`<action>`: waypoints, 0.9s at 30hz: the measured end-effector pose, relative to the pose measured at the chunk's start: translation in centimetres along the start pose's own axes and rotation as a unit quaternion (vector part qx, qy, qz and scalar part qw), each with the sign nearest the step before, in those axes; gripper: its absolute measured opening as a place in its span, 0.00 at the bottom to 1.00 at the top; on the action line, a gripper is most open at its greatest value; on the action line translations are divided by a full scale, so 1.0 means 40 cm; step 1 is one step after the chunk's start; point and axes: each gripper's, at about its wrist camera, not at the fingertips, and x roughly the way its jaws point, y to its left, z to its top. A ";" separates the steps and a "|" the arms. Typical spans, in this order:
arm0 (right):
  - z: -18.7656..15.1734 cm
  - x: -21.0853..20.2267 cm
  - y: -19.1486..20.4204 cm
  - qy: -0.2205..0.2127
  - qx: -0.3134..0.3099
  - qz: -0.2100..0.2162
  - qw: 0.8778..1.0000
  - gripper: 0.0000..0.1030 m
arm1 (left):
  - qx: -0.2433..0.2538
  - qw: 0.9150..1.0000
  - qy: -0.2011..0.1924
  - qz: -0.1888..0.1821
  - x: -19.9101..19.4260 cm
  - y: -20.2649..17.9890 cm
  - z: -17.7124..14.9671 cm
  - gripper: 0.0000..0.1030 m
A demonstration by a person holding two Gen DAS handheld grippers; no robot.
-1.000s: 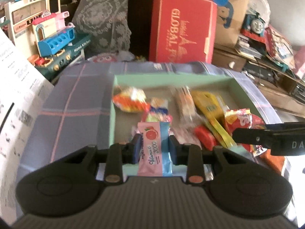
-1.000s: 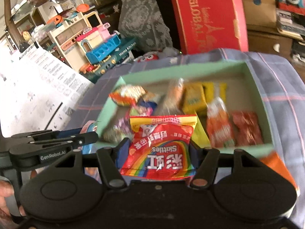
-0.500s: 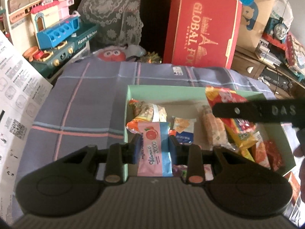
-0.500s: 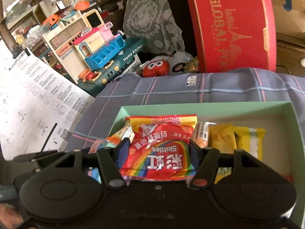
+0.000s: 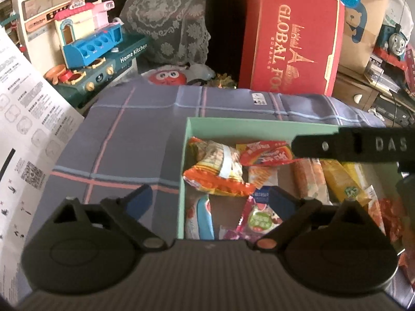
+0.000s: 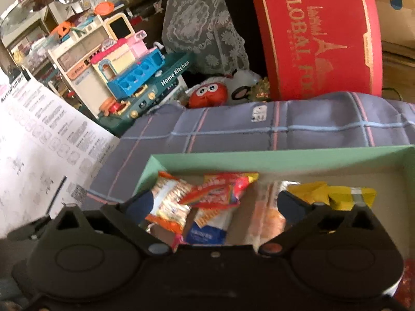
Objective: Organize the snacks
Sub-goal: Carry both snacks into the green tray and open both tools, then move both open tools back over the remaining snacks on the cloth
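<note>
Both releases logged: left hand-held gripper [image 5: 210, 202] and right hand-held gripper [image 6: 216, 207] now gape wide and empty, pink sachet [image 5: 198, 217] at 6 o'clock and Skittles bag [image 6: 223, 189] at 11 o'clock inside green box [image 5: 259, 124], so two more snacks count as stowed

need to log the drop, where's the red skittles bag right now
The Skittles bag lies in the green box near its far wall, resting on the orange cracker pack to its left; both views show it free of either gripper.
</note>
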 end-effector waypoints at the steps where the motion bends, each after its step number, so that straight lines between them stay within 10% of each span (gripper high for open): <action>1: -0.005 -0.006 -0.002 0.002 0.001 -0.001 1.000 1.00 | -0.001 1.000 0.001 0.000 -0.003 -0.003 -0.002 0.98; 27: -0.243 -0.311 -0.001 0.007 0.023 -0.005 1.000 1.00 | -0.013 0.999 0.028 0.010 -0.204 0.027 -0.268 1.00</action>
